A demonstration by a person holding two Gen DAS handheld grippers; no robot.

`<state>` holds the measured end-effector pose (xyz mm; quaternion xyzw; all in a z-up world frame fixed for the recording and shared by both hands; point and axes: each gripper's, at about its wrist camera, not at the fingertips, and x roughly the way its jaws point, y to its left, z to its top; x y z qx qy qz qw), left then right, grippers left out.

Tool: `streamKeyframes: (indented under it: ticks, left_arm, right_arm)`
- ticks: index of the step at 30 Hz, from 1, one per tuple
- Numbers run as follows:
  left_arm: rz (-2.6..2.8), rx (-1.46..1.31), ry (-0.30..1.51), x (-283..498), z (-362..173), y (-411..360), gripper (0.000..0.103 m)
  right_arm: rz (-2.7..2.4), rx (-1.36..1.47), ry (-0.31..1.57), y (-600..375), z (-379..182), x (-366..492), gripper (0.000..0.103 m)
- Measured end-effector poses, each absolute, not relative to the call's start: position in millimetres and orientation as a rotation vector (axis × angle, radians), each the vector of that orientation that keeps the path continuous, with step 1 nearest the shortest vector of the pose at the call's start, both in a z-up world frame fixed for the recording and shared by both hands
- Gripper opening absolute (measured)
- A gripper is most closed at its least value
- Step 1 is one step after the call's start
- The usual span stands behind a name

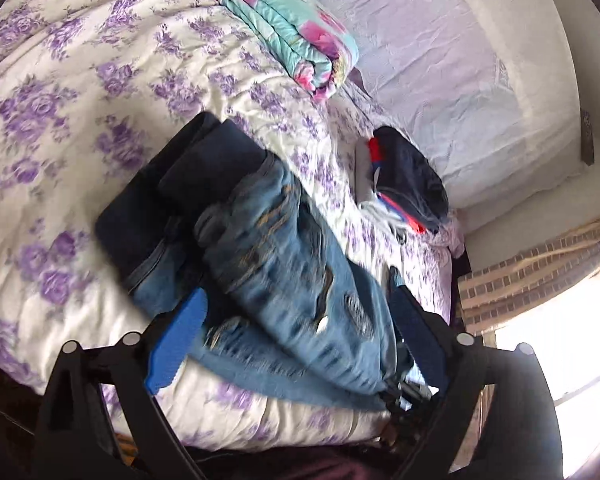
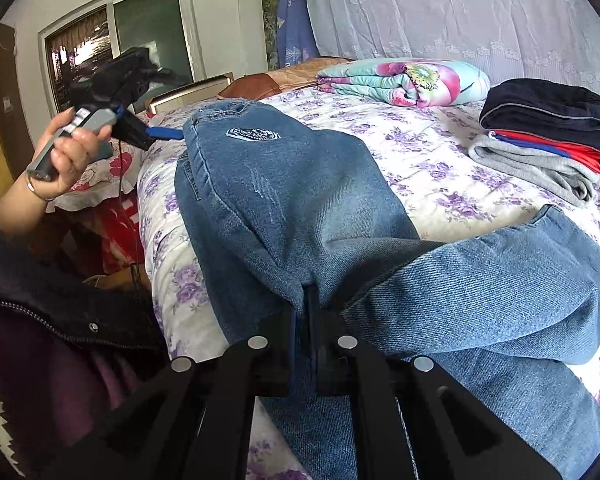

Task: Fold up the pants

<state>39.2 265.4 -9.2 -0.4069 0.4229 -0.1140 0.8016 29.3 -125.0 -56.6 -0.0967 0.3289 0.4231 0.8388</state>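
Left gripper (image 1: 296, 344): fingers spread wide, hovering over the jeans (image 1: 284, 248) and straddling them, nothing gripped. In the right wrist view the person's left hand (image 2: 66, 156) is holding it up at the waistband end, blue fingertip (image 2: 164, 133) just beside the denim.

Jeans are lying across the floral bedspread (image 1: 80, 80), a dark folded part at the far end; view is blurring.

Right gripper (image 2: 306, 312): fingers pressed together, pinching a raised ridge of denim mid-garment, one leg doubling over to the right.

Judgement: fold under way. Worth bringing the left down to pin the waistband while the right is carrying cloth across, keeping edges aligned.

Denim: heavy twill, faded blue, frayed rips, a woven patch (image 2: 252, 134). Folded clothes (image 2: 548, 132) are sitting stacked well right; quilt (image 2: 400, 80) behind, soft and rolled.
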Motion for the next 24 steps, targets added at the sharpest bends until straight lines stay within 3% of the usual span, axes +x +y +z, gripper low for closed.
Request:
streamKeyframes:
  ticks: [4, 6, 8, 11, 13, 21, 22, 24]
  left_arm:
    - [-0.193, -0.946, 0.931, 67, -25, 268, 0.091]
    - [-0.15, -0.94, 0.919, 77, -28, 271, 0.084]
    - [-0.1, -0.94, 0.913, 78, -28, 278, 0.052]
    - [-0.069, -0.879, 0.842, 62, -10, 283, 0.036]
    - [-0.042, -0.777, 0.783, 44, 8, 277, 0.032]
    - [0.014, -0.775, 0.8, 17, -33, 283, 0.032]
    - [-0.003, -0.802, 0.792, 17, -36, 288, 0.037]
    - [-0.039, -0.83, 0.785, 23, -38, 292, 0.057]
  right_arm:
    - [0.893, -0.192, 0.687, -127, -60, 28, 0.006]
    - [0.895, -0.184, 0.688, -129, -61, 29, 0.006]
    - [0.897, -0.178, 0.687, -129, -61, 30, 0.006]
    - [0.89, -0.188, 0.68, -128, -61, 27, 0.006]
    - [0.889, -0.197, 0.68, -126, -62, 26, 0.006]
    - [0.915, -0.212, 0.685, -125, -64, 23, 0.011]
    - [0.918, -0.208, 0.687, -125, -64, 23, 0.011]
    - [0.922, -0.199, 0.686, -127, -64, 23, 0.011]
